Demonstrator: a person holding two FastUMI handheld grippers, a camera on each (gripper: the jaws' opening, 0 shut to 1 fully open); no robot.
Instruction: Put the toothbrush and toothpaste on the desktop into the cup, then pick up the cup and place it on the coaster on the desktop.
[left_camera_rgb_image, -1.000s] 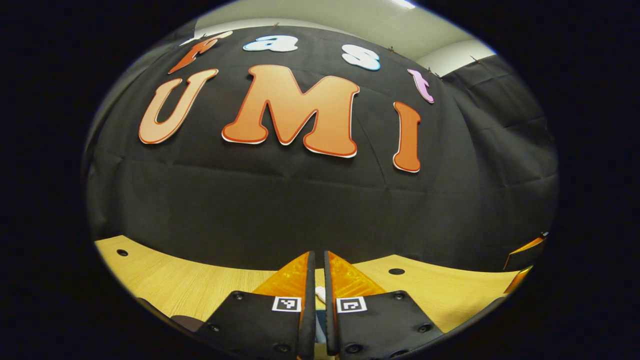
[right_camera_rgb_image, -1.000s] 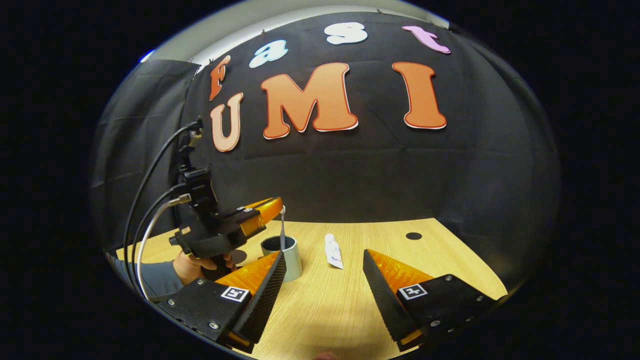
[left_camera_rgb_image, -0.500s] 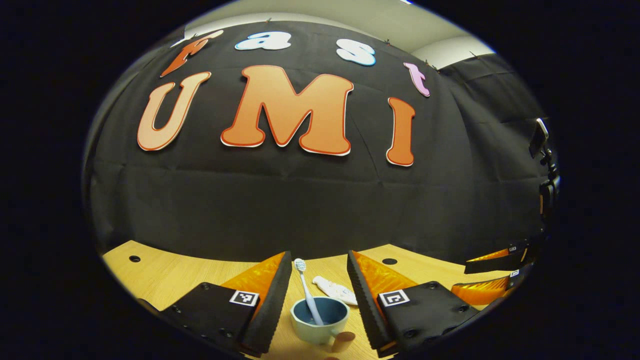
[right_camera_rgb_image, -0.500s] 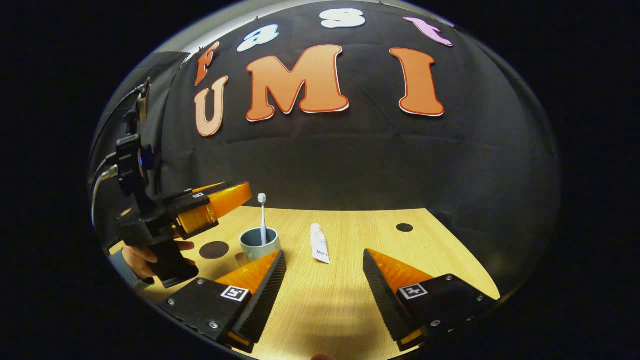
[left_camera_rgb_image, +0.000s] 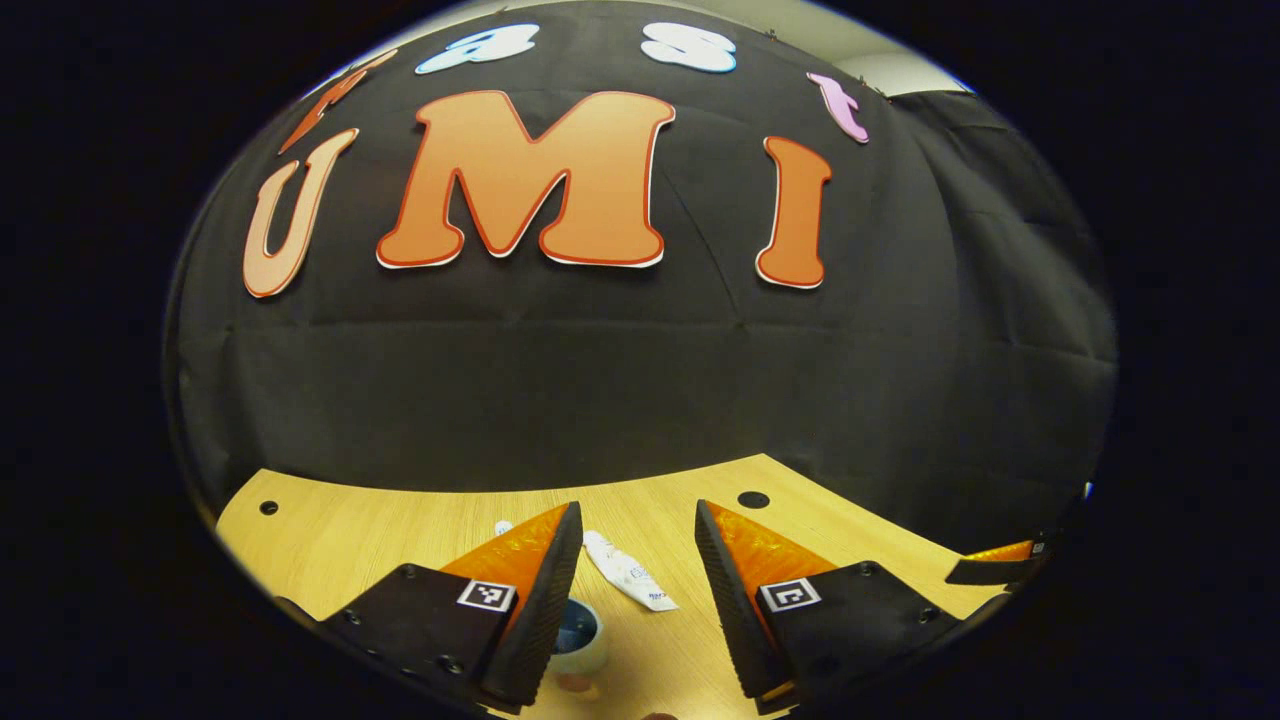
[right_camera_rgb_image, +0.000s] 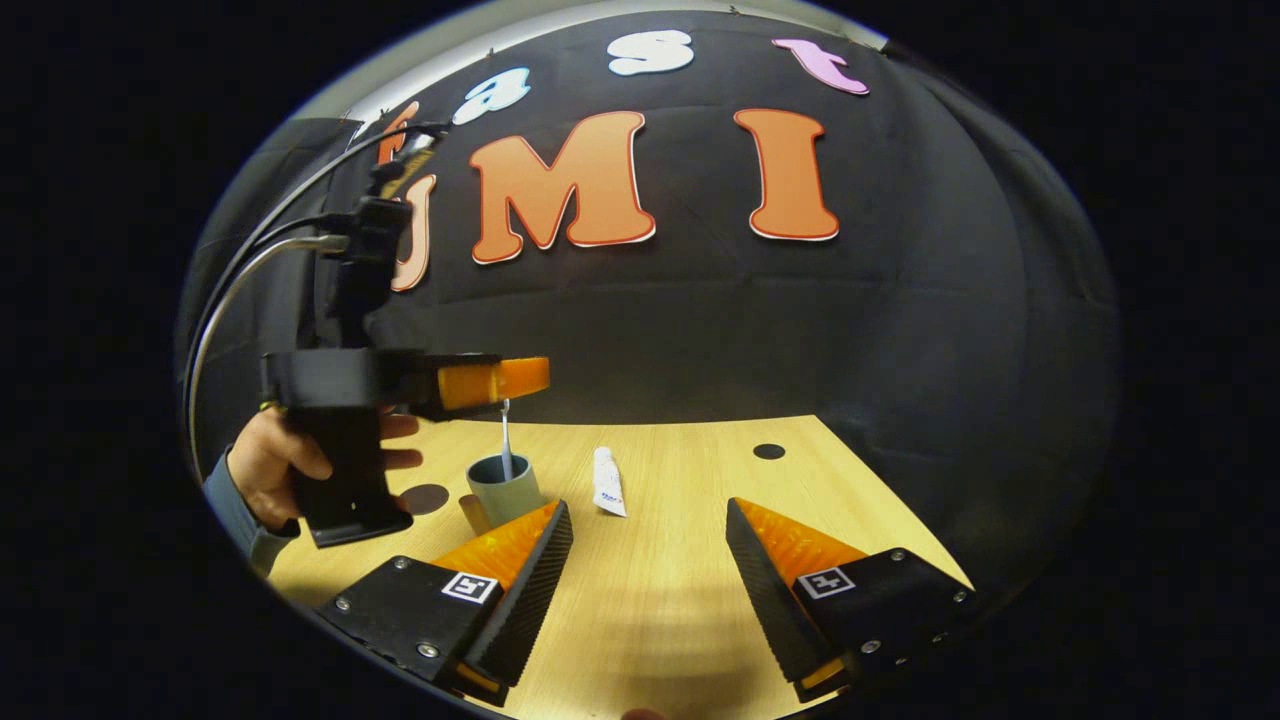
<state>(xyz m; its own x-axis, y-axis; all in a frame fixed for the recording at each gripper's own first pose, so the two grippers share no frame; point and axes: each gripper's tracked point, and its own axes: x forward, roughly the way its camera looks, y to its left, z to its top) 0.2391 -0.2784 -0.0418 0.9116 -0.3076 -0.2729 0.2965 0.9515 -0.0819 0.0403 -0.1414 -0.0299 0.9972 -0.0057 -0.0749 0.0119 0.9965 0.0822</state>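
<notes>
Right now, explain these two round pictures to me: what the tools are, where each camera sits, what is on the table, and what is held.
A person holds a two-finger gripper in each hand, each with a camera looking along its fingers. In the left gripper view, the left gripper is open and empty above the cup, with the toothpaste flat on the wooden table. In the right gripper view, the right gripper is open and empty; farther off, a hand holds the left gripper. The toothbrush stands in the cup, a dark round coaster beside it.
</notes>
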